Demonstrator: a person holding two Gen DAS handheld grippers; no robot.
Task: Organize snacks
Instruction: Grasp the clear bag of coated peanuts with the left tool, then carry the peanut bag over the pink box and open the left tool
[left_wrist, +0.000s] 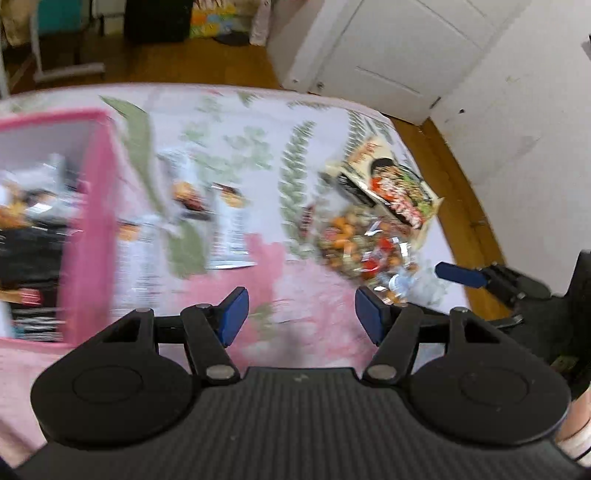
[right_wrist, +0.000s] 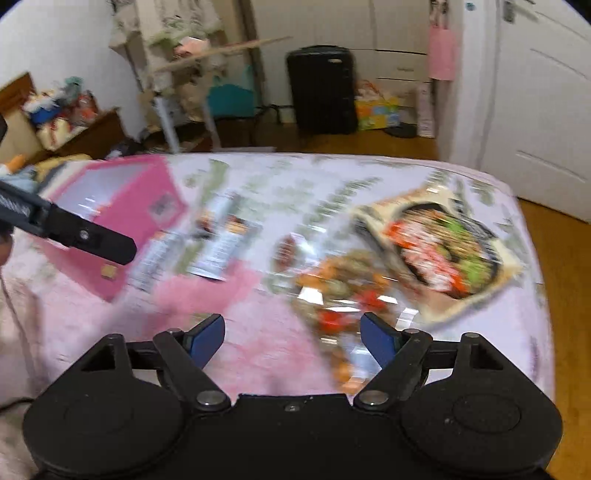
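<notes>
A pink box (left_wrist: 92, 221) stands at the left of the flowered bed cover (left_wrist: 236, 122), with several packets inside it. Beside it lie flat white snack packets (left_wrist: 229, 221). To the right are a clear bag of mixed orange and red snacks (left_wrist: 354, 243) and a large noodle packet (left_wrist: 395, 188). My left gripper (left_wrist: 302, 314) hovers open over bare cover, with nothing between its blue pads. In the right wrist view my right gripper (right_wrist: 291, 339) is open just above the clear bag (right_wrist: 343, 291), not touching it. The noodle packet (right_wrist: 443, 251) and the pink box (right_wrist: 140, 206) show there too, blurred.
The bed's right edge drops to a wooden floor (right_wrist: 554, 258). A white door (right_wrist: 535, 110) and a black suitcase (right_wrist: 321, 88) stand beyond the bed. A cluttered side table (right_wrist: 74, 122) is at the far left. The left gripper's finger (right_wrist: 92, 240) crosses the right view.
</notes>
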